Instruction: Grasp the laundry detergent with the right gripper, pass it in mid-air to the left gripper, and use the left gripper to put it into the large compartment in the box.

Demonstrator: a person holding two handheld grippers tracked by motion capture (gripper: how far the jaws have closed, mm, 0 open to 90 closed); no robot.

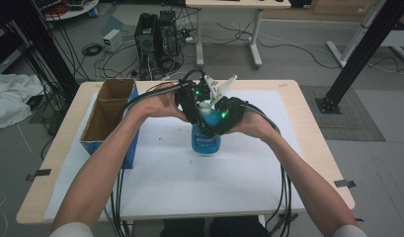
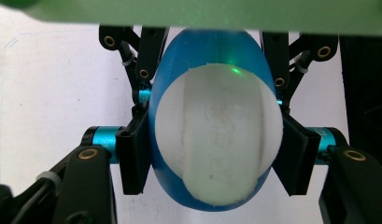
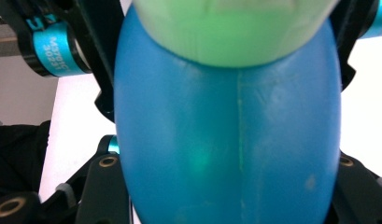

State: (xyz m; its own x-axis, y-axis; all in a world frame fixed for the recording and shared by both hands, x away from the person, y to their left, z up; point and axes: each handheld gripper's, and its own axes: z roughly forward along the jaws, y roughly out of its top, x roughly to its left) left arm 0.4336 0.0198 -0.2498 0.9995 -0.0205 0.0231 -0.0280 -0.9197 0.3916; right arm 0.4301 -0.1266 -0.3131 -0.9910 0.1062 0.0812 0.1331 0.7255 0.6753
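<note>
Much of the blue translucent plastic spray bottle [image 1: 206, 140] is hidden in the high view: both hands and the black bodies of the tongs cover its neck and shoulders, so only the lower body with its label shows, standing upright on the white sheet [image 1: 189, 182] near the middle of the bench [image 1: 308, 148]. The label's lettering is too small to read. The white trigger head [image 1: 218, 89] sticks up behind the hands, partly masked.

In the left tongs view the top of the picture is cut off by a blurred green-lit edge, and the bottle's rounded blue body with its white label patch [image 2: 216, 140] sits so close that its outline runs out of focus. The left tongs [image 2: 212, 154] are closed on the bottle, a black pad pressing on each flank. In the right tongs view the blue body [image 3: 226, 140] hides the pads themselves; only the black linkages show on either side, with a pale green-lit shape [image 3: 235, 28] cut off at the top. The right tongs [image 1: 220, 118] are closed tight around the bottle too.

Both forearms come in from the bottom edge and converge, wrists bent inward, the left hand [image 1: 160, 106] and right hand [image 1: 254, 123] facing each other across the bottle. An open brown cardboard box with a blue side [image 1: 110, 116] stands at the left of the bench, apart from the bottle.
</note>
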